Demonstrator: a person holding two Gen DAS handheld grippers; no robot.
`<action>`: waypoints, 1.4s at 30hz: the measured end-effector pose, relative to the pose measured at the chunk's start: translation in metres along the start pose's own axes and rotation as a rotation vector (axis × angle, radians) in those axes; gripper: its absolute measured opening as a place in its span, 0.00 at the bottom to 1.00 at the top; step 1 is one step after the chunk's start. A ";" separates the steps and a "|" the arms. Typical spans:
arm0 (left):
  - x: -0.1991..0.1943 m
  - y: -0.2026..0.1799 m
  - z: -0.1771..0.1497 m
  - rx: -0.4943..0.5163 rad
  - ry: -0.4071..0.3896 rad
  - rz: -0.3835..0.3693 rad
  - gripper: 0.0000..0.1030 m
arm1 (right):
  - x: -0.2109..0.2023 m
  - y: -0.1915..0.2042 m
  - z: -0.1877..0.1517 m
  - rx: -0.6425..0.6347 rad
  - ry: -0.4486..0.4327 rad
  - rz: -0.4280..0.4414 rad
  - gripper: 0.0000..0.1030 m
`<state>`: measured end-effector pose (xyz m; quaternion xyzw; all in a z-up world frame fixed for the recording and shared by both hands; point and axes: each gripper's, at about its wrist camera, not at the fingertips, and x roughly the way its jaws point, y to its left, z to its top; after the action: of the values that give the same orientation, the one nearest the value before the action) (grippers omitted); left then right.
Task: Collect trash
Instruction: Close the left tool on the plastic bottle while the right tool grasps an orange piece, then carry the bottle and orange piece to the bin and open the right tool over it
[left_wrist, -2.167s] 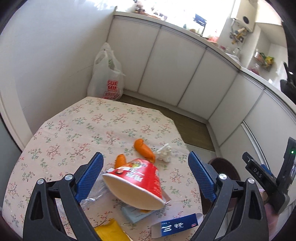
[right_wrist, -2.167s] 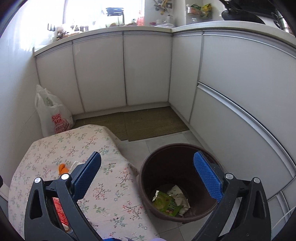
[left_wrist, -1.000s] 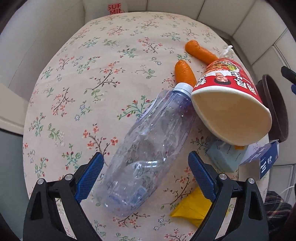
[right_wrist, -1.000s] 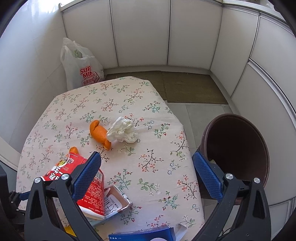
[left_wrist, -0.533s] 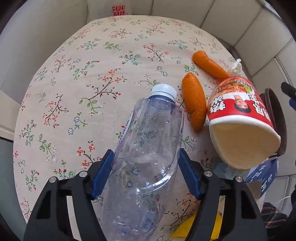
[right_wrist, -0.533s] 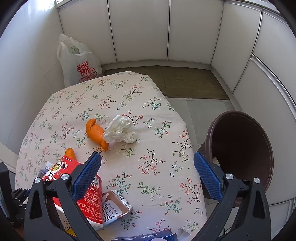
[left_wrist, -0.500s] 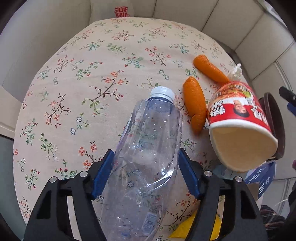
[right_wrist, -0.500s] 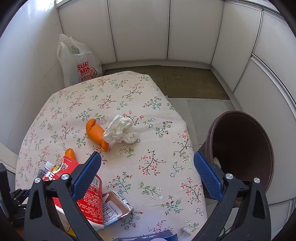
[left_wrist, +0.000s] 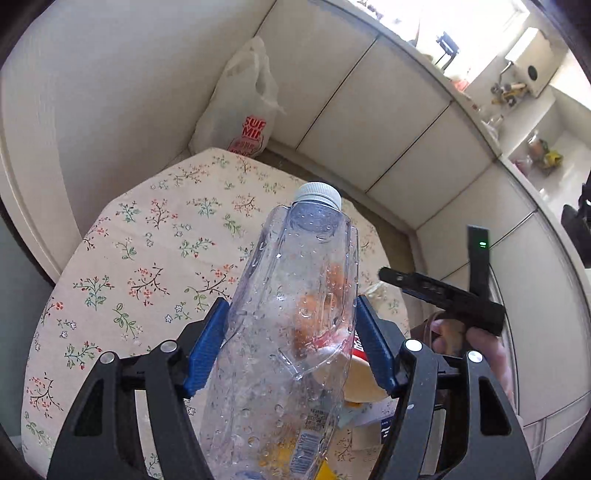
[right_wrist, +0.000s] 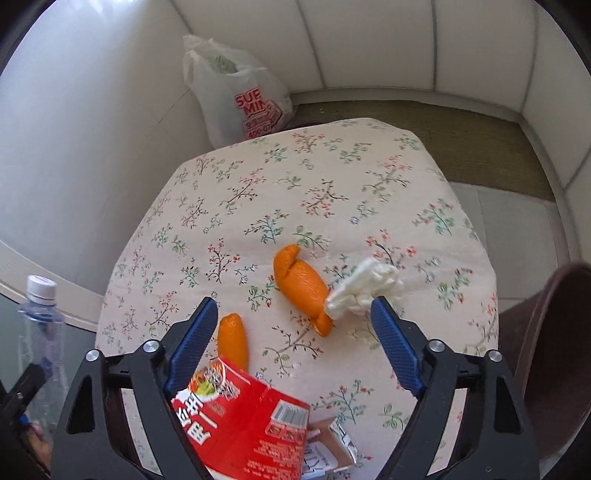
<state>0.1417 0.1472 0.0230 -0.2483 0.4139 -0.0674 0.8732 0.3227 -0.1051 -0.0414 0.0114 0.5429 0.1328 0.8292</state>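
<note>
Two orange peels (right_wrist: 301, 286) and crumpled tissue (right_wrist: 364, 288) on bench (right_wrist: 258, 192). Left gripper (left_wrist: 291, 343) jaws clamped on clear plastic bottle (left_wrist: 291, 314), lifted above bench. Right gripper (right_wrist: 293, 347) jaws just been closing, nothing gripped, over red noodle cup (right_wrist: 236, 417). Brown bin (right_wrist: 554, 354) beside bench.

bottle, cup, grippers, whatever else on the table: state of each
plastic bottle: capped, crushed, clamped in left gripper, off the table
right gripper: jaws just been closing, nothing gripped
red cup: lying on its side
tissue: crumpled
orange peels: loose on tablecloth
</note>
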 end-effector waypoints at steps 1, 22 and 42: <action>-0.002 -0.002 0.002 -0.008 -0.010 -0.004 0.65 | 0.012 0.013 0.007 -0.050 0.030 -0.033 0.70; -0.005 0.012 0.004 -0.017 -0.008 0.011 0.65 | 0.101 0.030 0.013 -0.174 0.217 -0.263 0.26; -0.008 -0.004 0.002 -0.023 -0.047 -0.007 0.65 | -0.018 0.056 0.007 -0.178 -0.061 -0.167 0.20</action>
<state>0.1382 0.1470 0.0317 -0.2615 0.3930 -0.0600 0.8795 0.3105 -0.0549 -0.0135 -0.1033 0.5025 0.1104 0.8512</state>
